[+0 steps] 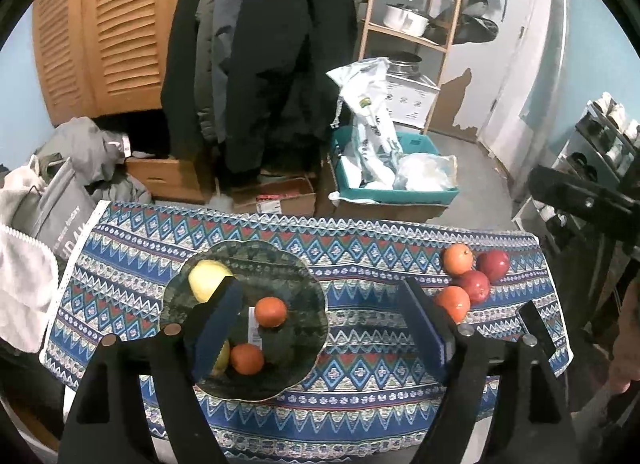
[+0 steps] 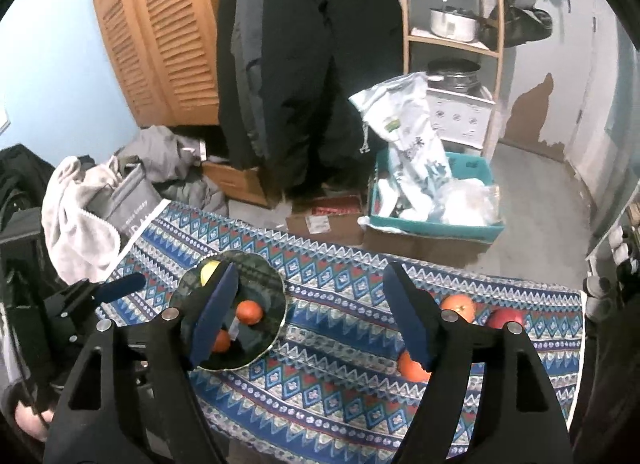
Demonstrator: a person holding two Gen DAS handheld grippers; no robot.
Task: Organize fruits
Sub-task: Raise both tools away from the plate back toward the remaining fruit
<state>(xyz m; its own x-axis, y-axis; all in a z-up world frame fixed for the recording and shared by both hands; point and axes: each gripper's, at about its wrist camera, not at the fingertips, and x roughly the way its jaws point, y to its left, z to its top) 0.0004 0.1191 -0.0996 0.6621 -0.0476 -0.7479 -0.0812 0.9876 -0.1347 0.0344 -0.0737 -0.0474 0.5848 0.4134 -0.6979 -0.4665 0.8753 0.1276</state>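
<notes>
Both tools hanging released above the desk, fruits partly sorted.
I am steering the right tool (image 2: 310,314) toward loose oranges (image 2: 412,366) at four o'clock, probably centring before clenching; left tool (image 1: 322,320) is idling, gaping, over the plate (image 1: 308,296).

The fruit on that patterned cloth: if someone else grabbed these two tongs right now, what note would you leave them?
Left gripper: open, empty, above the cloth in front of the plate.
Right gripper: open, empty, between plate and loose fruit.
Dark green plate: holds two small orange fruits, a yellow fruit at its far edge, and another yellow one mostly hidden behind the left finger.
Still loose on the tablecloth, right end: two oranges and two red apples, clustered together.
Likely left: move those four to the plate.
</notes>
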